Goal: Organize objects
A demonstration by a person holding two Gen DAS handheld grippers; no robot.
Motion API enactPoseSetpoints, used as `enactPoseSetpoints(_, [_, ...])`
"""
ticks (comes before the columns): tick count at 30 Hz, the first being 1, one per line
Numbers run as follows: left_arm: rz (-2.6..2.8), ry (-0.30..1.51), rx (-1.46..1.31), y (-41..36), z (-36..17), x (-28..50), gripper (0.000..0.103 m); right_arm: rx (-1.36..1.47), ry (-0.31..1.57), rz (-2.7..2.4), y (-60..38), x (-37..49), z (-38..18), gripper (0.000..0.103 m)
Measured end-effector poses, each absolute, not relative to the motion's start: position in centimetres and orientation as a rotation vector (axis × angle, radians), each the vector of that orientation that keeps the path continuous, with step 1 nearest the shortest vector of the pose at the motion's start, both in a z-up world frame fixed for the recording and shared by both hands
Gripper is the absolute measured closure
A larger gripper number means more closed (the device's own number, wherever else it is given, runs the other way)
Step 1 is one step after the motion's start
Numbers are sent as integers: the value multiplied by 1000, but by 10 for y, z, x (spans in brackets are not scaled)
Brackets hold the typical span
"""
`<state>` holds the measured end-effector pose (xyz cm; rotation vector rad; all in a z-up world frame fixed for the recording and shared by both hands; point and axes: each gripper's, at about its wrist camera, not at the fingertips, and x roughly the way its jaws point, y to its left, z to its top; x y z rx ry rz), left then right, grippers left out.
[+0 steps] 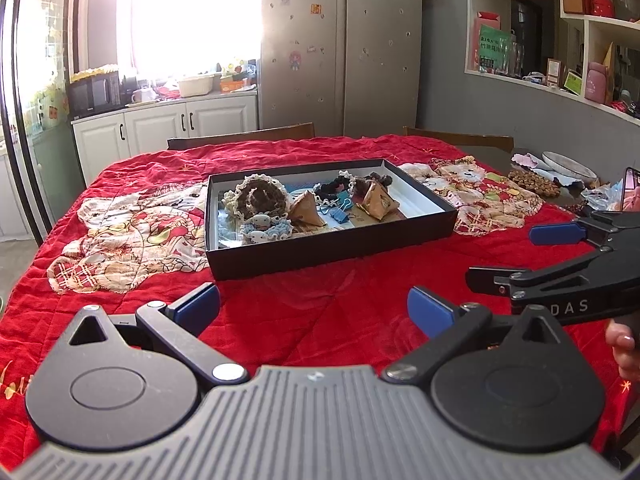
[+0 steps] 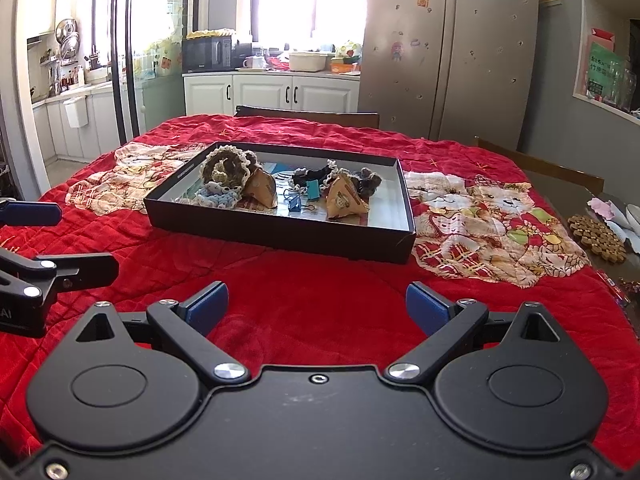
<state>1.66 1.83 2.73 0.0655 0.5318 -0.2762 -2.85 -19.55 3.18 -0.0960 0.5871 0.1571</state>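
Observation:
A shallow black box [image 1: 320, 250] [image 2: 276, 228] sits on the red quilted table cover. It holds a brown crochet scrunchie [image 1: 258, 196] [image 2: 224, 168], a light blue crochet piece [image 1: 266, 230] [image 2: 216, 194], two tan triangular packets [image 1: 306, 212] [image 2: 345, 199], blue binder clips [image 1: 338, 208] [image 2: 296, 202] and dark scrunchies [image 1: 360, 184] [image 2: 366, 182]. My left gripper [image 1: 314, 310] is open and empty, above the cover in front of the box. My right gripper [image 2: 316, 306] is open and empty too; it also shows at the right of the left wrist view [image 1: 516, 256].
A brown beaded trivet [image 2: 596, 236] [image 1: 534, 184], a plate [image 1: 568, 164] and loose bits lie on the bare table at the right. Wooden chair backs [image 1: 240, 136] stand behind the table. Cabinets, a fridge and shelves are beyond.

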Motion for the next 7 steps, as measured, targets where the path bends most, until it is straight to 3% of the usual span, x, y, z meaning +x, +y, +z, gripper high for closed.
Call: enactPoseSetpoints(7, [-313,524,42,19,25,16,0,-93,594,159,-196,-28,29,7])
